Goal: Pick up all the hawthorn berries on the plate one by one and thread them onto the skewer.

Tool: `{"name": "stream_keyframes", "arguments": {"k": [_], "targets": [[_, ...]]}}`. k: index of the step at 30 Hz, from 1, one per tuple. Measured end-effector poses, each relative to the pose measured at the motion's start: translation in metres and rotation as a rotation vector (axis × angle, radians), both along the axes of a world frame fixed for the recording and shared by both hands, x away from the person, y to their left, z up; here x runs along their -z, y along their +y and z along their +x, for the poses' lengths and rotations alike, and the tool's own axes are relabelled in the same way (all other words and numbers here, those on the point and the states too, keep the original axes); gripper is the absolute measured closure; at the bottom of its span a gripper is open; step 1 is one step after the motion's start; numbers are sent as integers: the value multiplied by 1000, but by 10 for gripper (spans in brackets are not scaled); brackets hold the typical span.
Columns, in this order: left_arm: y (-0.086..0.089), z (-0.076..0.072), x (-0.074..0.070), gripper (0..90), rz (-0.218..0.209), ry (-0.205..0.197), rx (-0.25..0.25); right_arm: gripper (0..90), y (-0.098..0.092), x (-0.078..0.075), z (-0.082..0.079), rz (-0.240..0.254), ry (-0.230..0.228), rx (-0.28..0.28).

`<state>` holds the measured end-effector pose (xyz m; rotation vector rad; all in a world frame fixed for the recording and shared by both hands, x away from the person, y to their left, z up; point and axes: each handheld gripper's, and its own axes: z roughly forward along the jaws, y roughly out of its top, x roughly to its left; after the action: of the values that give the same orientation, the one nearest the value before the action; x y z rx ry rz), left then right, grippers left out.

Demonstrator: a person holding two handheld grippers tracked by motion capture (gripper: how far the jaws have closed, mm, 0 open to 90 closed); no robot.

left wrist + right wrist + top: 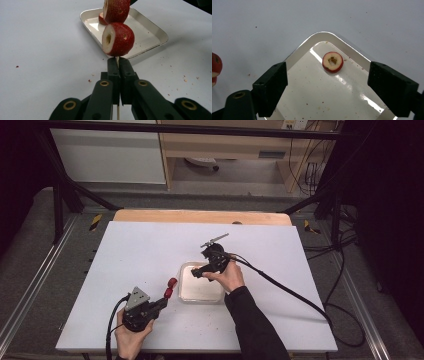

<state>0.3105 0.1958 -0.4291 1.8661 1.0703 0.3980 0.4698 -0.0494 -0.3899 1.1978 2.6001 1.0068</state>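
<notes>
- My left hand-held gripper point(117, 65) is clamped shut on a thin wooden skewer point(117, 113) with two red fruits point(117, 38) threaded on it, held above the worktop point(135, 255) at 9 o'clock of the tray point(186, 296).
- My right hand-held gripper point(327, 92) hangs over the tray, jaws wide apart, nothing between them.
- One loose fruit point(333, 61) sits in the tray's far corner, at 12 o'clock from the right jaws, cut face up, cored hole showing.
- Fruit: small, round, glossy red skin with pale specks, pale flesh. I judge it light and firm, but it would bruise or split under a hard squeeze.
- Best hold, I reckon: across the skin sides, light pressure, hole left free for the skewer.
- Skewer: stiff but thin, probably snaps if levered; grip sits just below the fruit, good.
- Tray: shiny, smooth, rounded corners, so the fruit may slide when nudged.
- Crumbs scattered on the matte white worktop.
</notes>
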Motion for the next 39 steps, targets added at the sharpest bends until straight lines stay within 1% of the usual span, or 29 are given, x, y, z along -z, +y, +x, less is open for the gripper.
{"name": "stream_keyframes", "arguments": {"k": [2, 3, 6, 9, 11, 12, 14, 15, 18, 20, 23, 26, 29, 32, 35, 39], "targets": [[0, 0, 0, 883, -2, 0, 0, 198, 3, 3, 2, -1, 11, 3], [0, 0, 0, 883, -1, 1, 1, 210, 5, 5, 4, -4, 20, 16], [0, 1, 0, 883, 2, 1, 5, 257, 11, 9, 8, -33, 33, 23], [-1, 1, 0, 883, 5, 5, 9, 298, 17, 13, 12, -49, 42, 20], [-1, 1, 0, 883, 7, 6, 11, 328, 20, 17, 14, -48, 53, 30], [-1, 1, 0, 883, 7, 7, 10, 342, 21, 18, 15, -55, 63, 42], [-1, 1, 1, 883, 6, 8, 12, 369, 23, 21, 18, -70, 67, 55], [-1, 1, 1, 883, 6, 9, 11, 381, 24, 21, 19, -67, 83, 73], [-1, 1, 1, 882, 3, 11, 12, 411, 26, 24, 21, -52, 106, 111], [-1, 0, 1, 882, 4, 10, 13, 427, 28, 26, 22, -55, 121, 135], [-2, 1, 2, 883, 1, 13, 14, 446, 28, 29, 24, -62, 133, 157], [-2, 1, 2, 882, 3, 13, 16, 482, 29, 31, 26, -54, 147, 183], [-2, 1, 2, 882, 4, 15, 15, 511, 30, 32, 27, -39, 154, 197], [-2, 1, 2, 882, 1, 17, 12, 536, 30, 33, 28, -47, 167, 205], [-2, 1, 2, 882, 3, 16, 14, 604, 30, 34, 28, -48, 170, 207], [-3, 1, 2, 882, 6, 15, 13, 608, 30, 34, 28, -34, 194, 212]]}}
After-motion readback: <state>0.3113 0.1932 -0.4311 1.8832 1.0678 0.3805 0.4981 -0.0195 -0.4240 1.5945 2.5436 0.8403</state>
